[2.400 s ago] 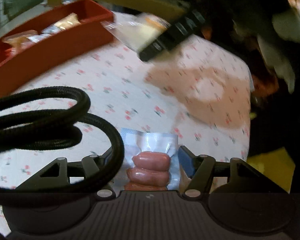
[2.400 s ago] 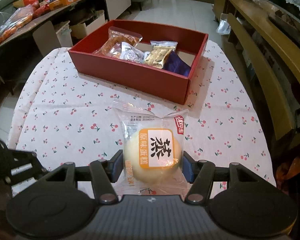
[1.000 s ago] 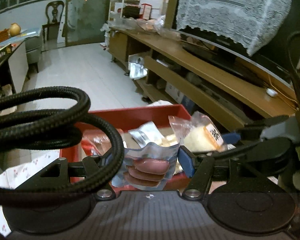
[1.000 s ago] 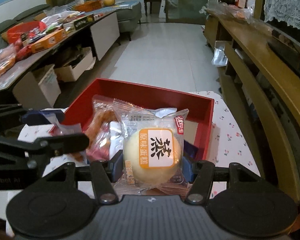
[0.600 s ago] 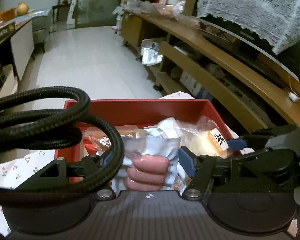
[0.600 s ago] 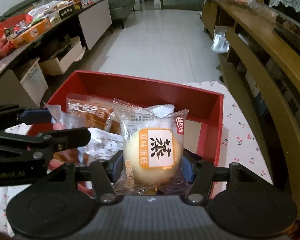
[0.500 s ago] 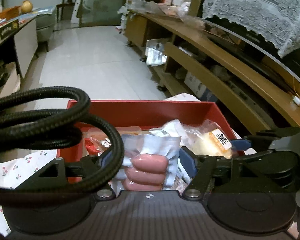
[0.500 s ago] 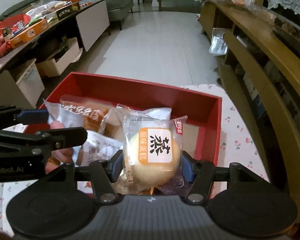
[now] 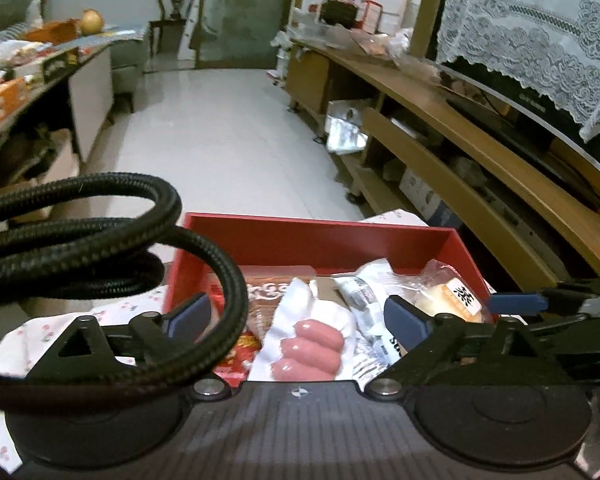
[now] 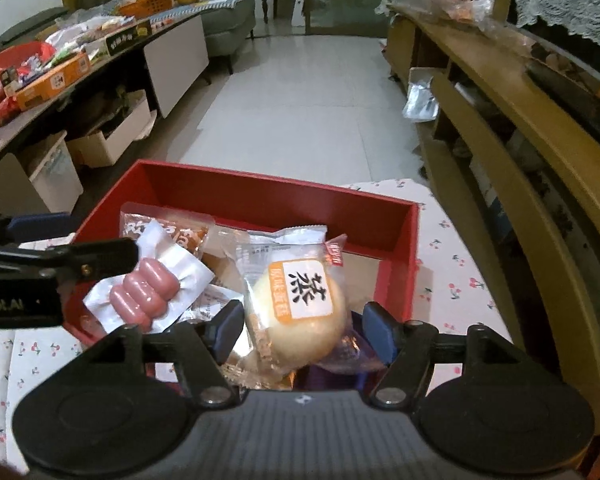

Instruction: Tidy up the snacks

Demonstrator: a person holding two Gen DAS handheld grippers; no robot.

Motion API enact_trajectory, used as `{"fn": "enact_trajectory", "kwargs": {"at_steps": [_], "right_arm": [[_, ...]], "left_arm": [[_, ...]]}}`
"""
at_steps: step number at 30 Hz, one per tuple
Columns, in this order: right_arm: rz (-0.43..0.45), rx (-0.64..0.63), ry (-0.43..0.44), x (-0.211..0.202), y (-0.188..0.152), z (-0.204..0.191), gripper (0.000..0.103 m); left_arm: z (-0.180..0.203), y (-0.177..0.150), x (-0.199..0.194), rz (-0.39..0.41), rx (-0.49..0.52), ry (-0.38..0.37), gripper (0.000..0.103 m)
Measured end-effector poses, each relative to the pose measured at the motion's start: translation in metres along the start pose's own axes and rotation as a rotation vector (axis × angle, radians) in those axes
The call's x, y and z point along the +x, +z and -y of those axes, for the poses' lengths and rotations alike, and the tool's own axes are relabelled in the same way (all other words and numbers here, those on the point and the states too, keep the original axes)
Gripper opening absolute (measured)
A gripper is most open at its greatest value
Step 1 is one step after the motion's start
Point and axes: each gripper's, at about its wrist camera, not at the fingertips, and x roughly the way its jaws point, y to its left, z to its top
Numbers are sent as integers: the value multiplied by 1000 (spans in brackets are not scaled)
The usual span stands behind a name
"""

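A red box [image 9: 320,234] [image 10: 268,194] lies under both grippers and holds several snack packets. My left gripper [image 9: 296,318] stands wide, its jaws still opening. The sausage pack [image 9: 308,344] [image 10: 148,292] lies loose in the box between them, touching neither pad. My right gripper [image 10: 304,330] is opening too. The round cake packet [image 10: 300,300] [image 9: 452,296] leans tilted between its pads, with a clear gap at the right pad. In the right wrist view the left gripper's fingers [image 10: 80,254] reach in from the left.
A black braided cable [image 9: 140,248] loops across the left wrist view. An orange packet [image 10: 168,228] and a purple packet [image 10: 340,364] lie in the box. The cherry-print tablecloth [image 10: 456,272] runs right of it. Wooden shelving [image 10: 520,128] stands close on the right.
Both grippers have widened over the red box. The sausage pack has slipped out of the left jaws into the box. The cake packet has tipped over and come loose from the right pads.
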Motion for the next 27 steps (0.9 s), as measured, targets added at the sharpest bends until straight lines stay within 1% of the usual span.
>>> {"fn": "enact_trajectory", "kwargs": {"at_steps": [4, 6, 10, 15, 19, 21, 22, 25, 26, 27], "right_arm": [[38, 28, -10, -24, -7, 1, 72], [52, 53, -2, -35, -10, 1, 73], [90, 84, 19, -63, -23, -3, 74], [147, 102, 44, -103, -45, -13, 76], [170, 108, 69, -131, -67, -21, 77], [181, 102, 51, -141, -79, -26, 78], [184, 98, 34, -145, -86, -28, 78], [170, 115, 24, -152, -104, -28, 78], [162, 125, 25, -154, -109, -27, 78], [154, 134, 21, -154, -115, -27, 78]], "left_arm": [[10, -7, -19, 57, 39, 64, 103], [16, -13, -33, 88, 49, 70, 103], [25, -23, -59, 143, 32, 66, 103], [40, -41, -97, 237, 90, 138, 103], [47, -63, -128, 295, 96, 124, 103], [48, -74, -129, 292, 28, 132, 103], [45, -78, -126, 281, -8, 118, 103], [37, -80, -111, 160, -58, 68, 103], [37, -83, -109, 151, -61, 79, 103], [39, -86, -107, 146, -52, 105, 103]]}}
